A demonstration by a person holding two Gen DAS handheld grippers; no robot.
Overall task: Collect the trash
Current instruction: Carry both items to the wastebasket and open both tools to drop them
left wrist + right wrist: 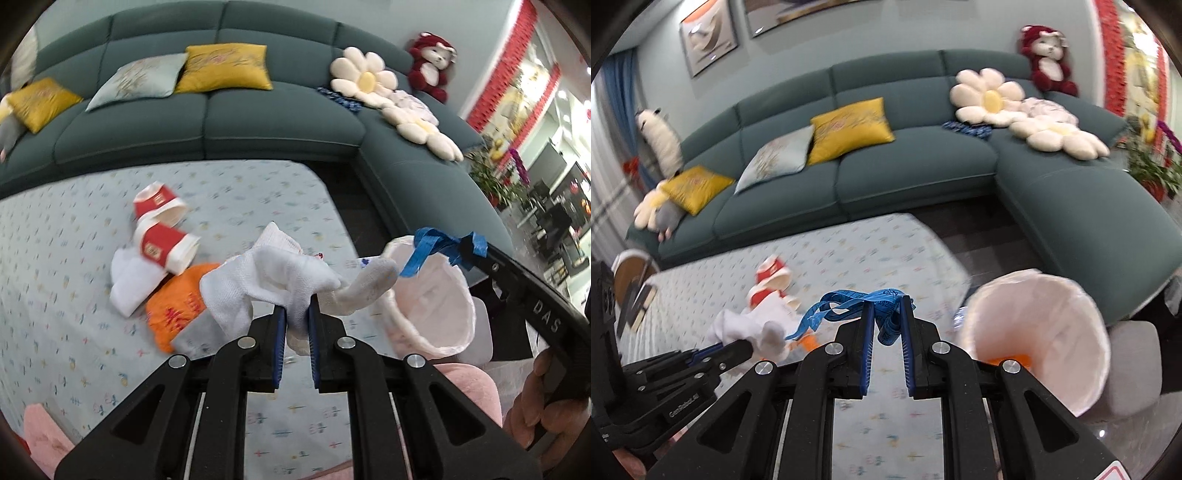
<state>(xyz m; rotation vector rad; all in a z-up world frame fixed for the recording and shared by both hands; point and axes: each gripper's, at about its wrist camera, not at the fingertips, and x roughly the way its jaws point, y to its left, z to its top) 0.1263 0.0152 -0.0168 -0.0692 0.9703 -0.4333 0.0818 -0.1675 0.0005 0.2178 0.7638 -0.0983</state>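
Note:
My left gripper (295,301) is shut on a white sock (273,273) and holds it above the patterned table (240,192). It also shows in the right wrist view (750,345) at lower left. My right gripper (886,301) is shut on a blue ribbon (849,301), which also shows in the left wrist view (439,247) beside the bin. A pink-lined trash bin (1045,332) stands at the table's right end (432,295); an orange item lies inside. Two red-and-white paper cups (162,225), a white cloth (129,280) and an orange packet (177,306) lie on the table.
A dark green corner sofa (905,177) with yellow and grey cushions, flower pillows (990,96) and a red plush toy (1047,59) runs behind and to the right. Dark floor lies between table and sofa. Pink cloth (44,439) sits at the near table edge.

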